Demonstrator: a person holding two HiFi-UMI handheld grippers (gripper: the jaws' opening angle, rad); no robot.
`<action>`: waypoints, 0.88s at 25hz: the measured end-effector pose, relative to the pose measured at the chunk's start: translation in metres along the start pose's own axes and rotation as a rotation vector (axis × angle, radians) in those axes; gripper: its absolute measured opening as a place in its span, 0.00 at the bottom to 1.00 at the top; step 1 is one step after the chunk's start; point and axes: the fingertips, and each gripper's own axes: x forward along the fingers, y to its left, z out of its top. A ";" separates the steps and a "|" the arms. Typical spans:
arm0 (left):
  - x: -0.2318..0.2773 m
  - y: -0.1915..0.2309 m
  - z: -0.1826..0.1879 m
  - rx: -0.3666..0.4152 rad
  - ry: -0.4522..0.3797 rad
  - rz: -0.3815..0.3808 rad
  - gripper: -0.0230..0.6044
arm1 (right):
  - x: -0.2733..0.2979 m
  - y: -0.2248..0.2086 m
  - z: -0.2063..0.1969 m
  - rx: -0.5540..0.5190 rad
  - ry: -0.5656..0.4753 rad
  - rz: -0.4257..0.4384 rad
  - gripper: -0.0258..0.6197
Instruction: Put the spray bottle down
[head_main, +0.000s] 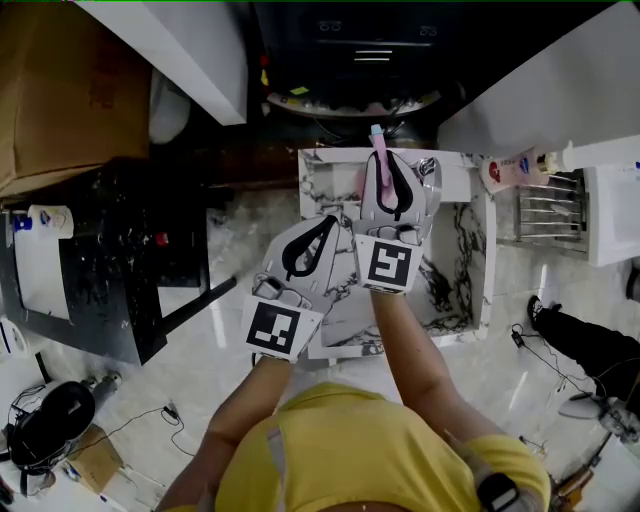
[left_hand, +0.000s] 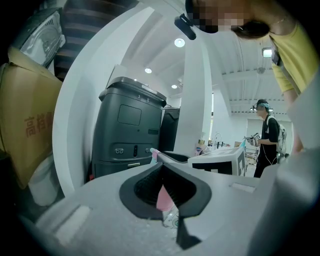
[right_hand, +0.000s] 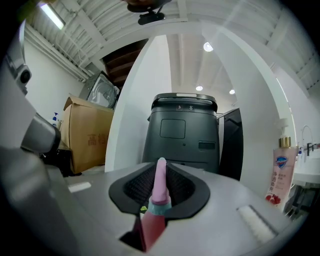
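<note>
A pink spray bottle is gripped in my right gripper (head_main: 392, 165), which is shut on it. Its pink nozzle (head_main: 377, 142) pokes out past the jaws over the far edge of the marble-topped table (head_main: 465, 265). In the right gripper view the nozzle (right_hand: 160, 182) stands between the dark pads, with a teal collar and the reddish body below. My left gripper (head_main: 325, 232) hangs just left of the right one, jaws closed at the tips. A pink and clear patch (left_hand: 164, 199) shows in the slit between them; I cannot tell whether it is held or lies behind.
A cardboard box (head_main: 60, 90) and a black table (head_main: 110, 270) stand at the left. A pump lotion bottle (head_main: 520, 168) and a metal rack (head_main: 550, 212) are at the right. A dark grey machine (right_hand: 182, 130) stands ahead. A person (left_hand: 267, 137) stands in the background.
</note>
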 end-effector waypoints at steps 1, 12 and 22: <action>0.000 0.000 -0.001 -0.001 0.000 0.000 0.04 | 0.000 0.000 0.002 0.009 -0.010 -0.005 0.14; -0.010 -0.012 0.003 -0.001 -0.012 -0.006 0.04 | -0.008 0.016 0.015 -0.040 0.009 0.031 0.29; -0.025 -0.031 0.009 0.010 -0.030 -0.002 0.04 | -0.032 0.014 0.034 -0.056 -0.013 0.029 0.31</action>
